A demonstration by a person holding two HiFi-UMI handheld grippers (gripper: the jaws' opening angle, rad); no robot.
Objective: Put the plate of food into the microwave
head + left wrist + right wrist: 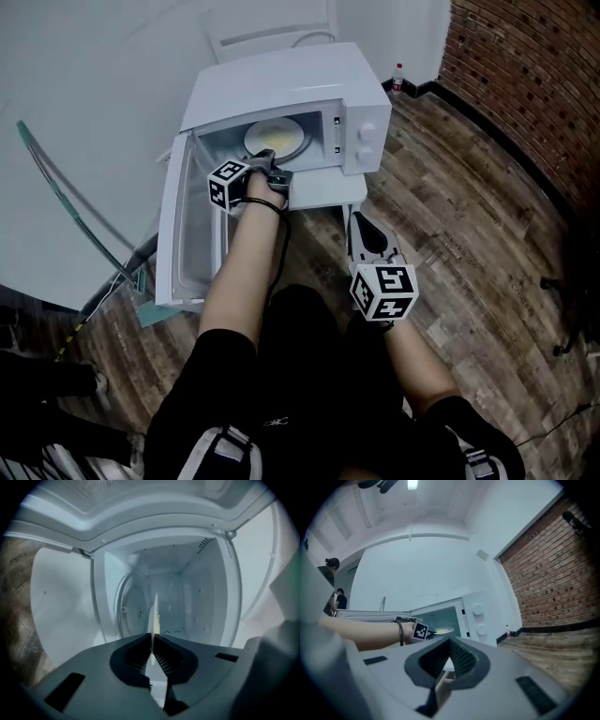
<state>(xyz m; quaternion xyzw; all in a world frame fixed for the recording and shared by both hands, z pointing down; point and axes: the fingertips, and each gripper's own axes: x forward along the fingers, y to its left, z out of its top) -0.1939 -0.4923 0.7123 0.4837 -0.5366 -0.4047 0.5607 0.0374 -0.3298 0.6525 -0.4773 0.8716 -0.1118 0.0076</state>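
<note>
The plate of food (274, 138) is grasped by its near rim in the clenched left gripper (272, 174), inside the cavity of the white microwave (281, 80). The door (173, 234) is seen swung open at the left. The right gripper (362, 227) is closed on nothing, well apart from the microwave's front edge.

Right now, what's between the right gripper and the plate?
In the head view, a bare strip of white stand and the front of the microwave lie between the right gripper and the plate.
</note>
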